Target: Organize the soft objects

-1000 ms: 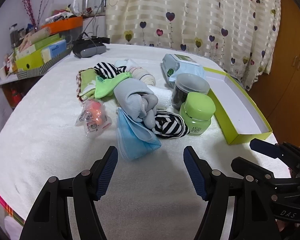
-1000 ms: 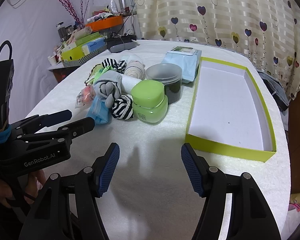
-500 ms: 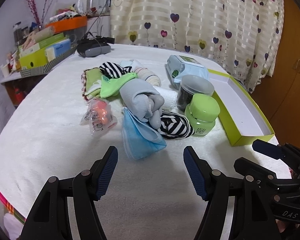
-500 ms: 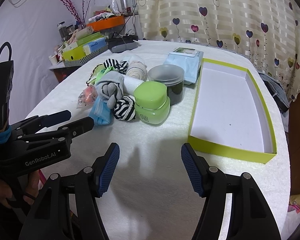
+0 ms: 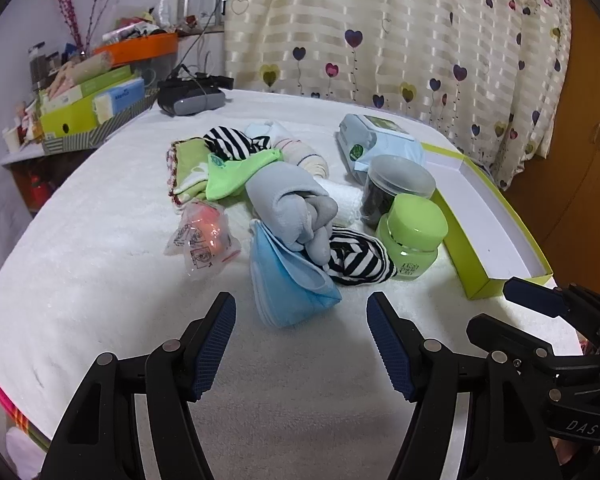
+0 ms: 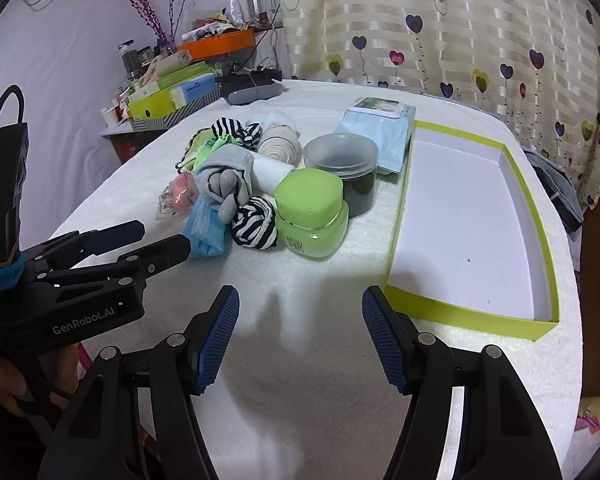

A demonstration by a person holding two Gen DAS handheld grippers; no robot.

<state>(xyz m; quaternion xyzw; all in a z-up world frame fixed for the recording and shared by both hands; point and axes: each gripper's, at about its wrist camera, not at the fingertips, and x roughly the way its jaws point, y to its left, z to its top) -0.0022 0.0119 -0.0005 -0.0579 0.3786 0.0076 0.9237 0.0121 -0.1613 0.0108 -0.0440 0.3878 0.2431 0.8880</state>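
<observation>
1. Left wrist view: your left gripper [image 5: 301,342] hovers above the white fluffy table cover [image 5: 100,248] with its jaws wide apart, and it holds nothing.
2. Just ahead, at 12 o'clock from its fingertips, lies the folded light blue cloth [image 5: 288,280]. The rolled grey sock bundle [image 5: 296,208] rests on the far edge of this cloth.
3. At 1 o'clock the black-and-white striped sock ball [image 5: 356,258] touches the grey bundle and sits just beside the lime green glass jar with a green lid [image 5: 414,236].
4. At 11 o'clock you see the small clear plastic packet with something orange inside [image 5: 202,234], apart from the blue cloth.
5. Farther at 12 o'clock are a green folded cloth [image 5: 236,174], a second striped sock [image 5: 228,142] and a cream rolled sock [image 5: 304,154], all close together.
6. Right wrist view: your right gripper [image 6: 298,340] is also spread wide and empty, above bare cover.
7. From it, the shallow lime green cardboard box with white inside [image 6: 472,312] lies at 1 o'clock and has nothing in it; the soft pile is at 11 o'clock.
8. The dark jar with a clear plastic lid [image 6: 342,162] stands behind the green jar, beside the pale blue wet-wipes pack [image 6: 376,132].
</observation>
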